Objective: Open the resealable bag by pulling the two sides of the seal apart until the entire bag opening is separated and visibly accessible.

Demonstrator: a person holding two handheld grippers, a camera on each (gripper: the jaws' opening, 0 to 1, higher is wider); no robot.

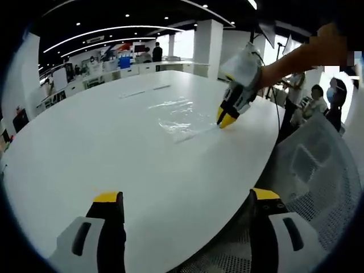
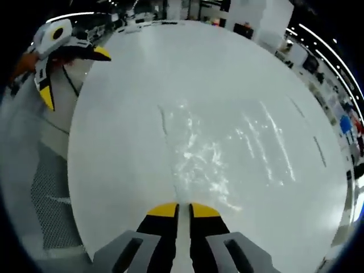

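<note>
Right claw [image 2: 177,208] clamped on clear bag [image 2: 227,153] edge, left claw [image 1: 186,197] apart above white table [image 1: 102,142]

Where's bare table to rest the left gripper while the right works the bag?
Bare: the table between the left gripper and the clear resealable bag, and beyond the bag. Crowded: the right-hand edge, where the right gripper meets the bag's seal beside the mesh chair.

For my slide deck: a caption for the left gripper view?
Right hand-held gripper pinches the clear plastic resealable bag's edge on the white oval table.
</note>
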